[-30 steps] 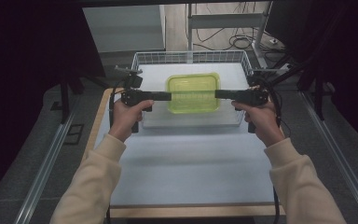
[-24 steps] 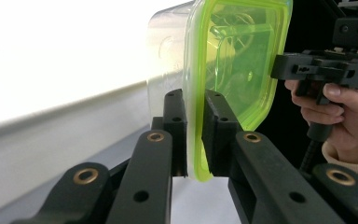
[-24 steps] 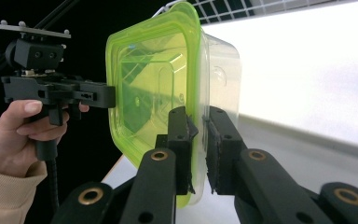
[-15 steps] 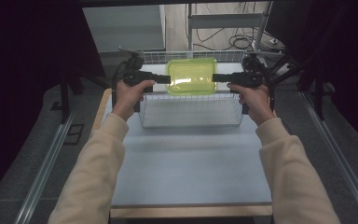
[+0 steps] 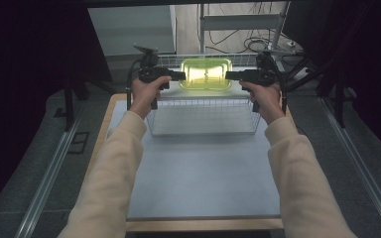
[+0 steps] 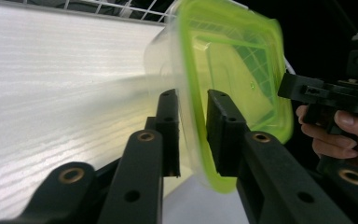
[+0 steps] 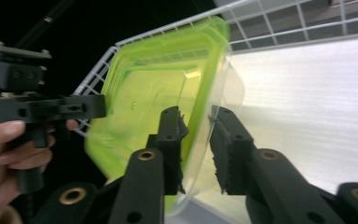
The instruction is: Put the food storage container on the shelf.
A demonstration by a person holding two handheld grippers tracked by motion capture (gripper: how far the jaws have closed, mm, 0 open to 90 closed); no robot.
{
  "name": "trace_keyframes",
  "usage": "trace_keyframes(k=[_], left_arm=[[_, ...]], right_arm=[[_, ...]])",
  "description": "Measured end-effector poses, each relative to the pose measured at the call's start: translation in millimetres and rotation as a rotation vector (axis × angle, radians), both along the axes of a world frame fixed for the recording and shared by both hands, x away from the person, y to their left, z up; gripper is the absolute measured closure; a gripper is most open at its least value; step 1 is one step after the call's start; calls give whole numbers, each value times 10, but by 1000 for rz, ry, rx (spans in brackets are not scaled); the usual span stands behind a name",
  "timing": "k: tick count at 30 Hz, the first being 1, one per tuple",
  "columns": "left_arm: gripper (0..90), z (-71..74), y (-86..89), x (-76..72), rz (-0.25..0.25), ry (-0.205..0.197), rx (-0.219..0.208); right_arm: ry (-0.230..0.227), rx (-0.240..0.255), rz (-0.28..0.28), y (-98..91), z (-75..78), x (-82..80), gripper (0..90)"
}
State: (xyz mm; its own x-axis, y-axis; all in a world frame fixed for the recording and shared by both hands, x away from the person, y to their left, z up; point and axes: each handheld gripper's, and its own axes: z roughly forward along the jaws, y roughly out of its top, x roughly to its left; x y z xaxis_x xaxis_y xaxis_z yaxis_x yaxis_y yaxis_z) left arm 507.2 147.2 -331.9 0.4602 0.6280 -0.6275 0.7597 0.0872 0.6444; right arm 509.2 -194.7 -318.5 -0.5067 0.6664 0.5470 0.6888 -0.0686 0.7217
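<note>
A clear tub with a lime-green lid point(image 5: 206, 74) hangs over the far end of a white wire basket point(image 5: 203, 118). My left gripper point(image 5: 182, 76) reaches its left end and my right gripper point(image 5: 228, 75) its right end. In the left gripper view the lid's rim point(image 6: 233, 60) runs between the left gripper's point(image 6: 192, 100) pads. The right gripper view shows the rim point(image 7: 149, 88) between the right gripper's point(image 7: 196, 116) pads, with a sliver of space beside it. Both pairs of jaws have just been opening and stand loosely around the rim. The tub's lower edge looks blurred.
The basket stands at the far end of a pale grey table top point(image 5: 203, 173) with a wooden edge. Metal rails run along both sides. Dark stands and cables point(image 5: 258, 44) crowd the floor beyond the basket.
Both hands carried the tub away from the person, from over the basket's middle to its far end. The jaws on either side now stand a little wider around the rim.
</note>
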Motion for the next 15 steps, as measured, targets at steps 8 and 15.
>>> trace_keyframes(k=[8,15], left_arm=[[481,-39,-28,28,18,-30,15],[259,86,145,-364,44,-167,6]], right_arm=[[-35,-70,-51,28,-55,37,513],[-212,-106,-27,-51,134,-294,390]])
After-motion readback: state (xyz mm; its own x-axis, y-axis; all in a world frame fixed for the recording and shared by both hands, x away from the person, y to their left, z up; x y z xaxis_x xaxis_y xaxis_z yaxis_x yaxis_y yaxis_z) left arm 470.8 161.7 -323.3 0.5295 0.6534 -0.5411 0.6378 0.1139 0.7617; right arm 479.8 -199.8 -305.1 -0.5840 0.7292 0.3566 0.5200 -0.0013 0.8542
